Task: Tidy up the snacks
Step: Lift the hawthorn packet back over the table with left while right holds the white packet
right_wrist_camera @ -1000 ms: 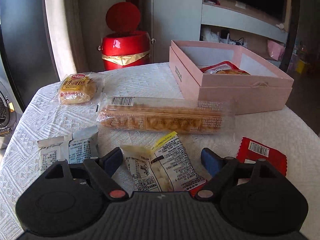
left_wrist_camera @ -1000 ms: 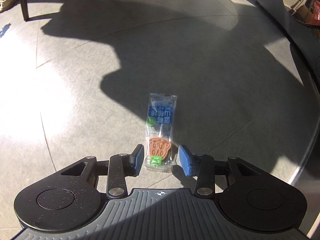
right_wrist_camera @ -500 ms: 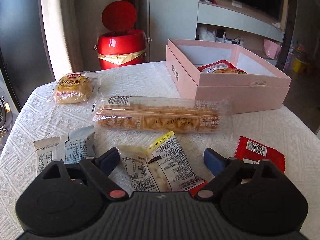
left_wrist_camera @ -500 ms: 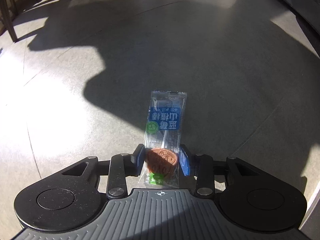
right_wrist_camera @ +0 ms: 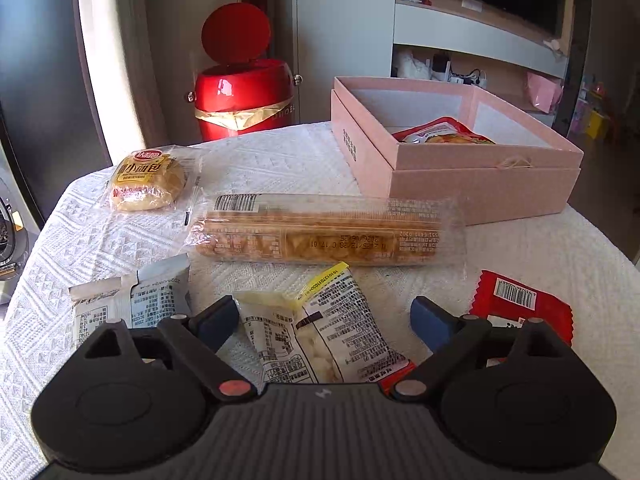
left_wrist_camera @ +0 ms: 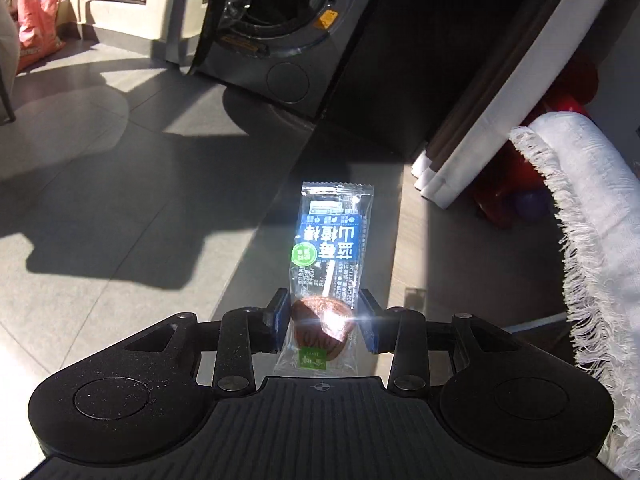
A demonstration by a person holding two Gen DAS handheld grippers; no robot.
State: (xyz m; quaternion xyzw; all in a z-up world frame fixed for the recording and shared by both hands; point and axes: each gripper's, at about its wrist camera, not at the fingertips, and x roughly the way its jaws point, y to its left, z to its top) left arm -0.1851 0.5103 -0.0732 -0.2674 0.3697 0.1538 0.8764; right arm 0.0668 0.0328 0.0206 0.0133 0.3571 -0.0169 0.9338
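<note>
My left gripper (left_wrist_camera: 323, 322) is shut on a clear lollipop packet (left_wrist_camera: 330, 248) with a blue label, held up above the floor beside the table's fringed cloth (left_wrist_camera: 580, 216). My right gripper (right_wrist_camera: 322, 318) is open above the table, over a white and yellow snack packet (right_wrist_camera: 320, 336). On the white cloth lie a long biscuit pack (right_wrist_camera: 328, 232), a small bread bun (right_wrist_camera: 146, 180), a grey and white sachet (right_wrist_camera: 132, 304) and a red packet (right_wrist_camera: 520, 308). An open pink box (right_wrist_camera: 452, 168) at the back right holds a red snack bag (right_wrist_camera: 440, 134).
A red bin (right_wrist_camera: 244, 96) with its lid up stands behind the table. A washing machine (left_wrist_camera: 276, 28) and a dark cabinet (left_wrist_camera: 408, 52) face the left gripper. A curtain (left_wrist_camera: 460, 152) hangs by the table. Shelves (right_wrist_camera: 480, 52) stand behind the box.
My left gripper closed on the lollipop packet on the floor and lifted it, tilting up toward the washing machine. My right gripper has barely moved.
</note>
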